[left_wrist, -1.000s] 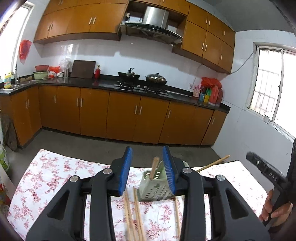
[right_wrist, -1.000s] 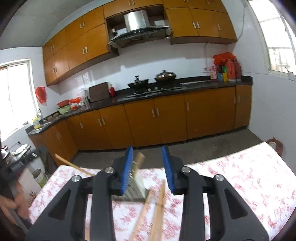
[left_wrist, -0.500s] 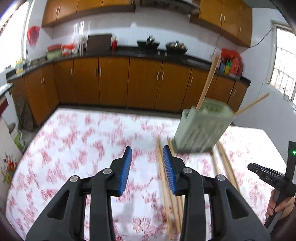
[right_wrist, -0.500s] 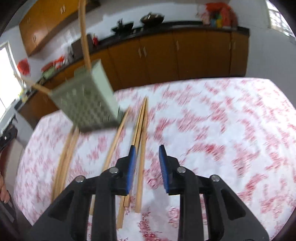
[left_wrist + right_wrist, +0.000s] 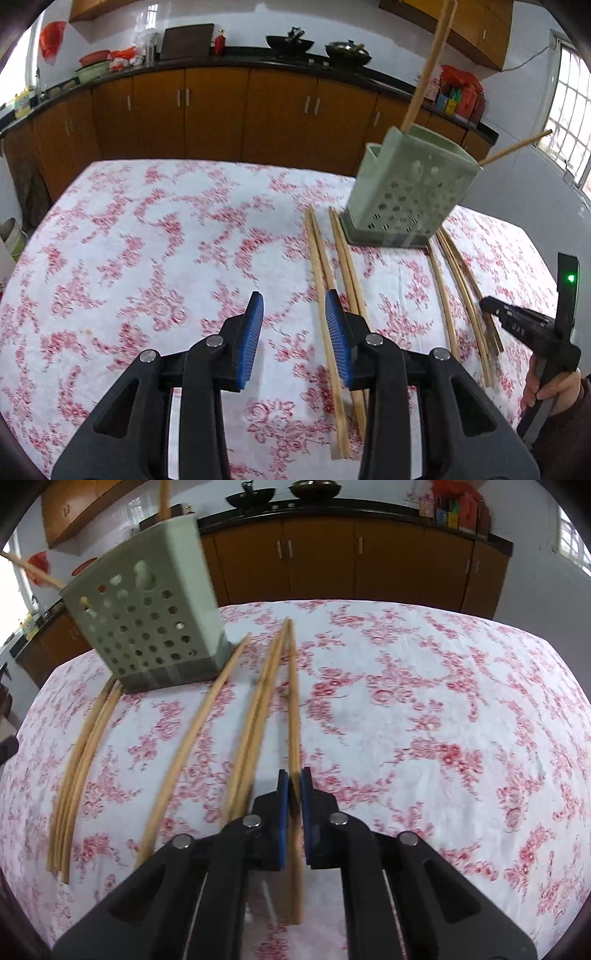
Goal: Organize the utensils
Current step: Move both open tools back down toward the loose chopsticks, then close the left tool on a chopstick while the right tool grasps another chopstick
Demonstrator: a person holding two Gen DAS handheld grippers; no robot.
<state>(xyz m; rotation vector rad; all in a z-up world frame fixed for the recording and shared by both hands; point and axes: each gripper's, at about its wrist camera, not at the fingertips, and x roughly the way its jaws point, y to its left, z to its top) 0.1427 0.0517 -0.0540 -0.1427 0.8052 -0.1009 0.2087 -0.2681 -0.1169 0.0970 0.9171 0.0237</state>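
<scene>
The table (image 5: 443, 701), covered in a floral cloth, is carrying a perforated green utensil holder (image 5: 147, 627) with two chopsticks standing in it. Loose chopsticks are lying in front of the holder. The right gripper (image 5: 291, 786), jaws having just been closing, is clamping one chopstick (image 5: 293, 701). The left gripper (image 5: 293, 325) is hovering part-open, gripping nothing.
</scene>
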